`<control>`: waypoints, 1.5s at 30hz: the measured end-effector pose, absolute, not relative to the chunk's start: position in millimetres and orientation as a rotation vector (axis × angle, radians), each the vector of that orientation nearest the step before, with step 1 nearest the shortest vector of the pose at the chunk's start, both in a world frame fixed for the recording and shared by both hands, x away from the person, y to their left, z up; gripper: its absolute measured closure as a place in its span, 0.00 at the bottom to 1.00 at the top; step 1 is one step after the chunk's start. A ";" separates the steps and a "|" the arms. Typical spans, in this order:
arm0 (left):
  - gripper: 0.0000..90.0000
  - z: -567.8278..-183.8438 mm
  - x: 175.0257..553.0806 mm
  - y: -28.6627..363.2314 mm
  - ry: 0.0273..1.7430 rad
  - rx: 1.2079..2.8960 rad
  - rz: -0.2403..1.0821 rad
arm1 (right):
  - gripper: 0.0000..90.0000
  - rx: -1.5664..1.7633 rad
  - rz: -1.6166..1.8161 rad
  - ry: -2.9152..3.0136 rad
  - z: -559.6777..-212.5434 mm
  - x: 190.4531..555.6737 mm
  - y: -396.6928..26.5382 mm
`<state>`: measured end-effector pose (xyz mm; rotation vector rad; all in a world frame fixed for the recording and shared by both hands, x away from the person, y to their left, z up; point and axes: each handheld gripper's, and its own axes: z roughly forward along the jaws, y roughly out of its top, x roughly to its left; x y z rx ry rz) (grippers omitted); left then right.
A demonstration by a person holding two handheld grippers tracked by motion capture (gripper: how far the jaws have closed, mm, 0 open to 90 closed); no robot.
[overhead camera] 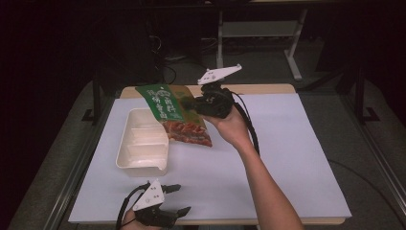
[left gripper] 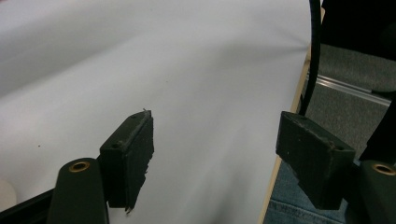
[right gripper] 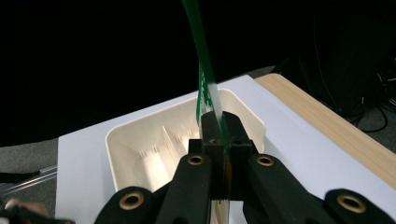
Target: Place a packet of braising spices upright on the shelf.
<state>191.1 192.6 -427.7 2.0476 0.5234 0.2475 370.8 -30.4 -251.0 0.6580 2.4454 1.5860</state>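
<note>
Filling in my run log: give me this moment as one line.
right gripper: shut on snack pouch | pouch: above divided tray | left gripper: open, holding nothing

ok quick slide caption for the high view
Right gripper holds a green snack pouch above the cream divided tray; left gripper rests open.

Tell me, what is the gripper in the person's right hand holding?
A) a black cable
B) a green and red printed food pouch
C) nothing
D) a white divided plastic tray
B: the right gripper has its jaws shut on the edge of the green and red printed food pouch, lifted beside the white divided plastic tray, which stays on the table.
</note>
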 end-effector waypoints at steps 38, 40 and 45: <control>0.27 -431.6 189.2 196.7 0.483 2.066 0.251 | 1.00 0.589 1.700 2.428 -281.0 403.0 74.2; 0.27 -431.4 189.4 196.8 0.474 2.071 0.259 | 1.00 0.585 1.700 2.434 -284.0 404.9 78.5; 0.26 -431.9 188.5 196.0 0.479 2.065 0.255 | 1.00 0.581 1.721 2.432 -292.0 410.2 87.9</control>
